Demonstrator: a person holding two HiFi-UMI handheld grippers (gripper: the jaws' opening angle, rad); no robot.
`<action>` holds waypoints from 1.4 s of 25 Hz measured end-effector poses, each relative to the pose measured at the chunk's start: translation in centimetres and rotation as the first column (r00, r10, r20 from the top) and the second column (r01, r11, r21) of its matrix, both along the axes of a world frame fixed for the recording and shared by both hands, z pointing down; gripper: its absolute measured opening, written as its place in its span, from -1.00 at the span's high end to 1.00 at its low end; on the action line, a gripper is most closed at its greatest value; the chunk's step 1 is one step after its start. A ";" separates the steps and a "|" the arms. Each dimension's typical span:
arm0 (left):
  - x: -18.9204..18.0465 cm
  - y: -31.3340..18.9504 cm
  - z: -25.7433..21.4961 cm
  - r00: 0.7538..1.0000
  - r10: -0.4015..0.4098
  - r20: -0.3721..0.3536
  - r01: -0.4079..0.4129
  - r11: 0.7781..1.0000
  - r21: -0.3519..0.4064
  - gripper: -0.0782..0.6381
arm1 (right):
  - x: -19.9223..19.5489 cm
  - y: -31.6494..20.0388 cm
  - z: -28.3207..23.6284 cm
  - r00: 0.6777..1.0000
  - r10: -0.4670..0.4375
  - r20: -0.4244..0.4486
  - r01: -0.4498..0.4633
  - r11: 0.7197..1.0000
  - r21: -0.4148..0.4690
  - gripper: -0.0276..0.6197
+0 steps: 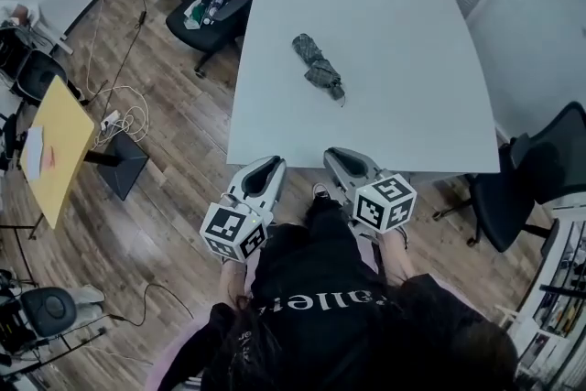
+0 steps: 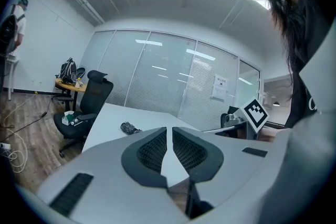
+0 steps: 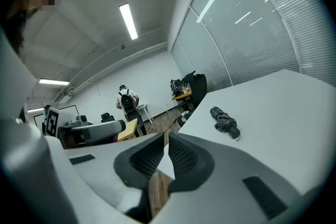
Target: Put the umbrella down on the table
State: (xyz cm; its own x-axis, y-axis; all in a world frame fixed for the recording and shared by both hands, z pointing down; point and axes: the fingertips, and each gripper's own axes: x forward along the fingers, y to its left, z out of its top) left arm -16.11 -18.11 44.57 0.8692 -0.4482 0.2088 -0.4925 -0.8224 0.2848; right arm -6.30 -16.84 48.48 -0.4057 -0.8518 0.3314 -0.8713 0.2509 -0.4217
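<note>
Currently the folded umbrella point(image 1: 318, 66) lies mid-table point(image 1: 394, 32), well away from every edge. Left gripper point(image 1: 271, 163) and right gripper point(image 1: 335, 154) are by the near edge, both jaws pressed together, nothing between them.

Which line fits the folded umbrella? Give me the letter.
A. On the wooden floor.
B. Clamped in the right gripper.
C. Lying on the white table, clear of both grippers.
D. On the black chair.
C: the umbrella lies on the white table, with the left gripper and right gripper back at its near edge, both empty.
</note>
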 end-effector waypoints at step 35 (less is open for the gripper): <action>-0.3 5.8 0.3 0.989 0.144 0.015 -0.145 0.989 0.043 0.66 | -1.2 5.3 -1.1 0.996 0.080 -0.039 -0.078 0.995 0.056 0.83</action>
